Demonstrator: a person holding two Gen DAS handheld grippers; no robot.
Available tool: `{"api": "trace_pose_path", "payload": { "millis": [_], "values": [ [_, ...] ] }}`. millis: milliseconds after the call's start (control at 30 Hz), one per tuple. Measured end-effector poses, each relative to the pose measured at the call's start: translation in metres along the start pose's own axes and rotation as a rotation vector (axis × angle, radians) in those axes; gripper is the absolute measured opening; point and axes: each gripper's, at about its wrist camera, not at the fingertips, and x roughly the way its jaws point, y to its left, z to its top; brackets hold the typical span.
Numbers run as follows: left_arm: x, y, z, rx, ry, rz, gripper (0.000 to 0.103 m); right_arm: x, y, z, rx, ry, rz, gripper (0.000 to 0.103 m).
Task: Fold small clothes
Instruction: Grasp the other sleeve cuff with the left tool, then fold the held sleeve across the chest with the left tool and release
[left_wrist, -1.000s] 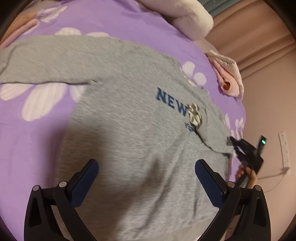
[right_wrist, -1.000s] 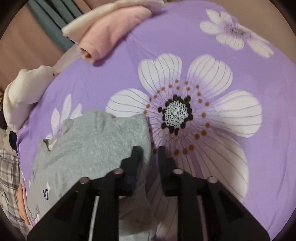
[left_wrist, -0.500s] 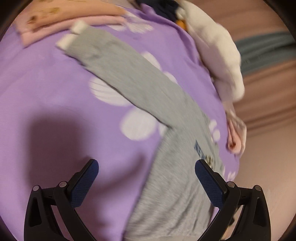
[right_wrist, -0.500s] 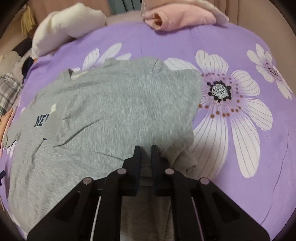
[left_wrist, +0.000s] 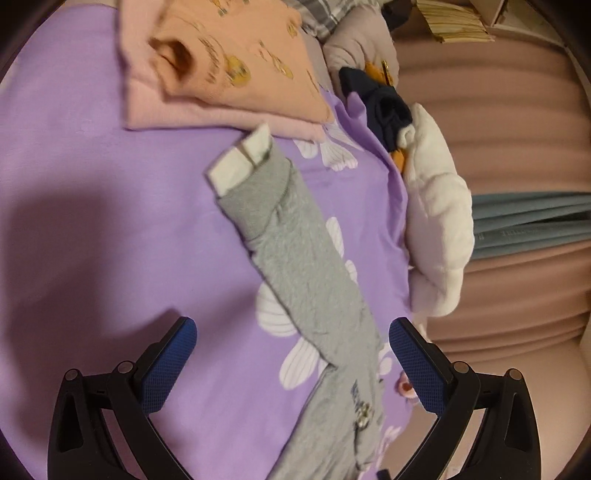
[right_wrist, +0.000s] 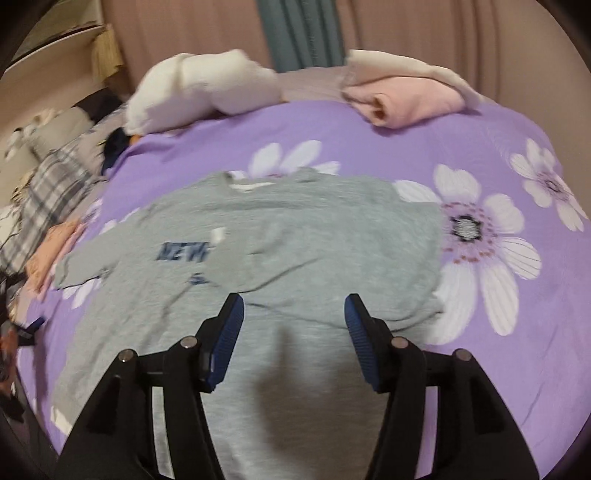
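While the grey sweatshirt (right_wrist: 295, 258) lies flat on the purple bedspread (right_wrist: 480, 369), right sleeve folded across its chest, left gripper (left_wrist: 291, 354) and right gripper (right_wrist: 293, 334) both hang spread apart, holding nothing. Risk: the outstretched left sleeve (left_wrist: 295, 258), grabbed off-centre, drags the body askew.

Home bedroom: floral bedsheet (right_wrist: 369, 140), curtains (right_wrist: 303, 33).

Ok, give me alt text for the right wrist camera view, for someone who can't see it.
An open gripper hovers over a grey sweatshirt lying flat on a purple flowered bedsheet, one sleeve folded across its blue lettering. Folded pink clothes and a white plush toy sit at the far edge of the bed, with curtains behind.
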Motion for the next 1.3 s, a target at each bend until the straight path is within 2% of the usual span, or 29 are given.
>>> {"api": "trace_pose_path", "payload": {
  "millis": [167,333,600,700,767,800,867,900,1033,1133,1233,1300],
  "values": [
    [0.032,0.000,0.013,0.016,0.028,-0.001,0.103,0.006,0.016,0.002,0.001,-0.007,0.056,0.056],
    [0.047,-0.005,0.022,0.022,-0.016,-0.040,0.103,0.007,0.029,-0.002,-0.036,-0.005,0.057,0.057],
    [0.058,-0.008,0.046,-0.014,-0.106,-0.008,0.100,0.010,0.032,-0.004,-0.027,0.008,0.068,0.057],
    [0.063,-0.013,0.047,0.033,-0.117,0.067,0.076,0.011,0.031,-0.005,-0.028,0.012,0.059,0.057],
    [0.066,-0.014,0.047,0.064,-0.110,0.123,0.049,0.012,0.031,-0.006,-0.025,0.015,0.060,0.057],
    [0.067,-0.013,0.047,0.071,-0.111,0.138,0.043,0.013,0.030,-0.007,-0.022,0.019,0.060,0.057],
    [0.068,-0.010,0.049,0.070,-0.100,0.157,0.015,0.015,0.030,-0.008,-0.021,0.025,0.057,0.057],
    [0.069,-0.010,0.049,0.074,-0.092,0.169,0.011,0.015,0.029,-0.008,-0.019,0.027,0.055,0.057],
    [0.059,-0.026,0.041,0.145,-0.125,0.201,0.008,0.014,0.025,-0.011,-0.001,0.030,0.052,0.057],
    [0.053,-0.061,0.026,0.280,-0.148,0.199,0.008,0.011,0.022,-0.014,0.010,0.023,0.053,0.057],
    [0.056,-0.110,-0.003,0.475,-0.128,0.187,0.008,0.008,0.016,-0.016,0.027,0.020,0.057,0.057],
    [0.065,-0.144,-0.032,0.621,-0.086,0.162,0.008,0.006,0.013,-0.018,0.043,0.018,0.061,0.057]
  ]
}}
